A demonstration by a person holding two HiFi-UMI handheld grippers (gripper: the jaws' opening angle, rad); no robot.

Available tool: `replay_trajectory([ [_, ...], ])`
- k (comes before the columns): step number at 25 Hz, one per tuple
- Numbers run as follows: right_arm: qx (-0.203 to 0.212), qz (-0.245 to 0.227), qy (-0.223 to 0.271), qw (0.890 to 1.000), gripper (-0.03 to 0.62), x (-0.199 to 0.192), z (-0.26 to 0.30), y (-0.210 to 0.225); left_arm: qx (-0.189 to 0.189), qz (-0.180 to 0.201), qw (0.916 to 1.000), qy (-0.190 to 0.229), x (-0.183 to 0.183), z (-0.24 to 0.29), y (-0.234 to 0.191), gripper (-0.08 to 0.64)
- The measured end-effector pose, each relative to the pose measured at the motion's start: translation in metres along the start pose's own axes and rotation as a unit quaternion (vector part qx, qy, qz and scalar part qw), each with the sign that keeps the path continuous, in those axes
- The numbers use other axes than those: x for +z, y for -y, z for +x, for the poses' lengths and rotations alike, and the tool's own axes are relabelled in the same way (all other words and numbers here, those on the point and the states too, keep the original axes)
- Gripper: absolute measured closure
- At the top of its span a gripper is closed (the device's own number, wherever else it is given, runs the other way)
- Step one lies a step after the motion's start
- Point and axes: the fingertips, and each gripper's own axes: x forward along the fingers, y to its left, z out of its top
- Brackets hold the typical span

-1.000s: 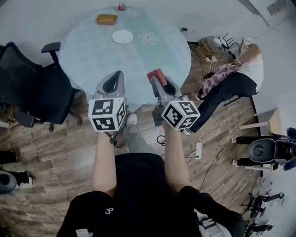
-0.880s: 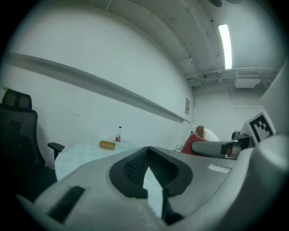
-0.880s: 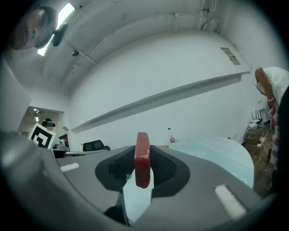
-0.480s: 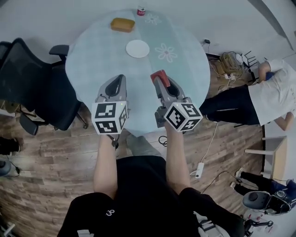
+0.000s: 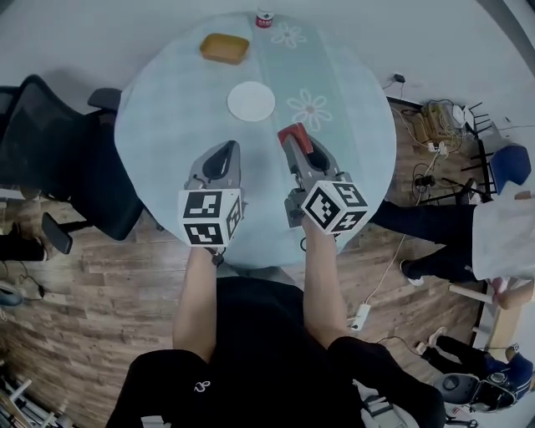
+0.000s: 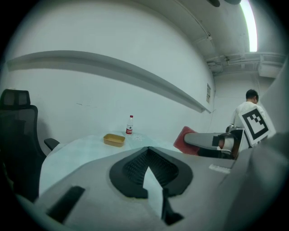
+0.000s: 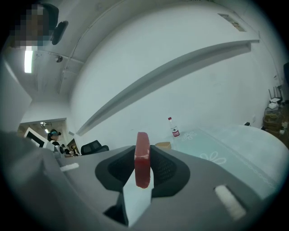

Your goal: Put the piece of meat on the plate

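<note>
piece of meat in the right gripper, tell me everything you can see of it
The piece of meat is a flat, dark red slab with rounded edges, rubbery or plastic in look. It stands on edge, clamped between the jaws of the right gripper, its far end poking past their tips. In the head view it hangs in the air over the near part of the round table, short of the white plate. Only the jaws touch it.

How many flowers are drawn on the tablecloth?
2. One flower is at the far edge by the bottle; the other is just right of the white plate. Another could be hidden under the right gripper.
</note>
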Motion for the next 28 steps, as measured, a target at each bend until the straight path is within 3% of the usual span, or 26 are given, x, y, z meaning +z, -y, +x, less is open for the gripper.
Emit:
replay_trajectory([
  [6, -0.007, 0.034, -0.012, 0.999, 0.489, -0.018, 0.015, 0.027, 0.008, 0.004, 0.9994, -0.034, -0.015, 0.026, -0.006, 0.566],
  [15, -0.048, 0.053, -0.025, 0.997, 0.489, -0.026, 0.025, 0.063, -0.033, 0.01, 0.9971, -0.068, -0.026, 0.063, 0.006, 0.566],
  [28, -0.06, 0.079, -0.117, 0.988, 0.489, -0.097, 0.109, 0.071, -0.016, -0.025, 0.995, -0.095, -0.043, 0.092, -0.072, 0.566],
])
